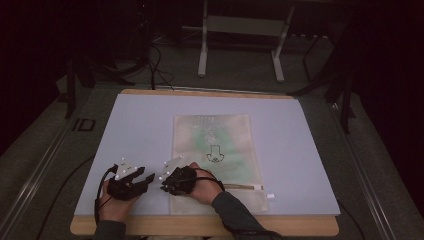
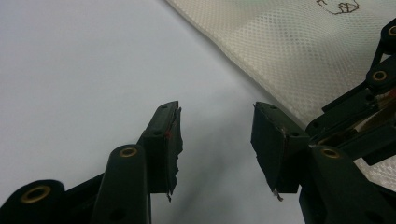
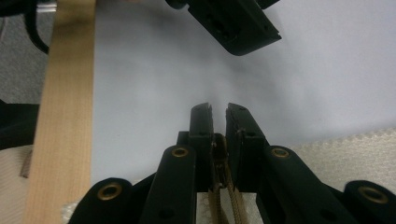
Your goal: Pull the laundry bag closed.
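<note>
white mesh bag (image 1: 215,150) flat on pale table (image 1: 300,150). right gripper (image 3: 219,109) pinching its brown zipper strip (image 3: 224,196). left gripper (image 2: 215,135) beside bag, fingers spread, holding nothing.

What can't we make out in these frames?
- Zipper strip of the mesh bag: right gripper view, its run under the right gripper is covered by the jaws clamped on it.
- Print on the bag: left gripper view, cut off by the top edge; high view, too small to read.
- Slider at the bag's right end: high view, too small to tell.
- Left gripper: open over the mat.
</note>
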Demonstrator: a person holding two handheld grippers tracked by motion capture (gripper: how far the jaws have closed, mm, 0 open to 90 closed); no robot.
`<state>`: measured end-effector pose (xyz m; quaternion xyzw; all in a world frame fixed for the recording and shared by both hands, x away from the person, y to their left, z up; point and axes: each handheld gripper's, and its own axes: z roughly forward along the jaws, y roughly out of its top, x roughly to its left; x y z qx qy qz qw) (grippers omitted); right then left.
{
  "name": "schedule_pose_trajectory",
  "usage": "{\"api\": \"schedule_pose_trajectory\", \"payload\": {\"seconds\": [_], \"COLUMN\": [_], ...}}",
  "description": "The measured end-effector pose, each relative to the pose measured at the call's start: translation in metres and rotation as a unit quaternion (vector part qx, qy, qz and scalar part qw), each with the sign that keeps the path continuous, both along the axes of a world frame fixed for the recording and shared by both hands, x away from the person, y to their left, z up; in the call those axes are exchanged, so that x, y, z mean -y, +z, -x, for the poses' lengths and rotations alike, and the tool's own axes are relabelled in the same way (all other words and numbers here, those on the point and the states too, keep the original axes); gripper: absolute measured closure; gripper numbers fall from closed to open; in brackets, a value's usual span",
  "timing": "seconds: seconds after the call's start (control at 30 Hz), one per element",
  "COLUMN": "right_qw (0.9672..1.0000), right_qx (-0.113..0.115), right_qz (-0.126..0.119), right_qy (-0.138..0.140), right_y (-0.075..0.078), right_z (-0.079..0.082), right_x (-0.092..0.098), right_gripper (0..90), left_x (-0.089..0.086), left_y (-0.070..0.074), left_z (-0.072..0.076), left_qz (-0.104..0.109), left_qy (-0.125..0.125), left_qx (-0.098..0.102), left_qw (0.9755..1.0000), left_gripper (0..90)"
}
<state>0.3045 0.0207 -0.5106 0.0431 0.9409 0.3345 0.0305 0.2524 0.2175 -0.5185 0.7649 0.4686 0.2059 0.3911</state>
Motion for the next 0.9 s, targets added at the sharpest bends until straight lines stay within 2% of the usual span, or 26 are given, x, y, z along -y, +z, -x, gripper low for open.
{"api": "schedule_pose_trajectory", "payload": {"seconds": [0.3,0.6,0.9], "right_qw": [1.0000,0.9999,1.0000], "right_qx": [0.003,0.005,-0.002], "right_qz": [-0.005,-0.014,0.003], "right_qy": [-0.002,-0.005,-0.003], "right_y": [0.001,0.006,0.002], "right_z": [0.000,0.002,0.001], "right_x": [0.005,0.021,0.038], "right_gripper": [81.1,80.2,78.1], "left_x": [0.000,0.002,0.005], "left_y": [0.000,-0.001,-0.002], "left_z": [0.000,-0.001,-0.001], "left_qz": [-0.001,-0.004,-0.006], "left_qy": [-0.002,-0.006,-0.009], "left_qx": [-0.002,-0.005,-0.006], "left_qw": [1.0000,1.0000,0.9999], "left_gripper": [51.6,51.5,51.6]}}
